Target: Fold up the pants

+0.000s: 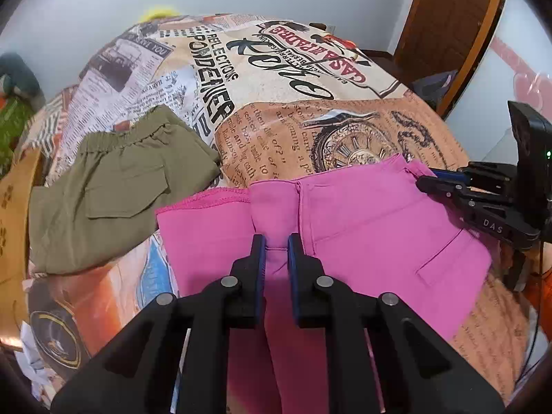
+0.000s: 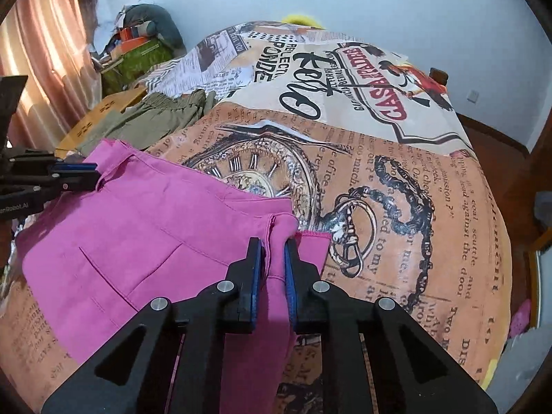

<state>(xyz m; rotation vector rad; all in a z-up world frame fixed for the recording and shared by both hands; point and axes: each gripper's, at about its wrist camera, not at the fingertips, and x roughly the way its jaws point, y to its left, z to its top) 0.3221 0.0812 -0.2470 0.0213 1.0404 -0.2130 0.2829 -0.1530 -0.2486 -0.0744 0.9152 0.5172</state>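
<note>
Pink pants (image 1: 362, 227) lie partly folded on the printed bedspread (image 1: 310, 120). My left gripper (image 1: 276, 245) is shut on a fold of the pink fabric near its hem edge. My right gripper (image 2: 274, 248) is shut on another bunch of the pink pants (image 2: 138, 227) at their corner. Each gripper also shows in the other's view, at the pants' far edge: the right gripper (image 1: 424, 181) at the right, the left gripper (image 2: 96, 174) at the left.
Folded olive green pants (image 1: 117, 189) lie on the bed to the left of the pink ones. A cardboard box (image 2: 100, 117) and a pile of clutter (image 2: 138, 45) stand beyond the bed's left side. A wooden door (image 1: 448, 24) is at the back right.
</note>
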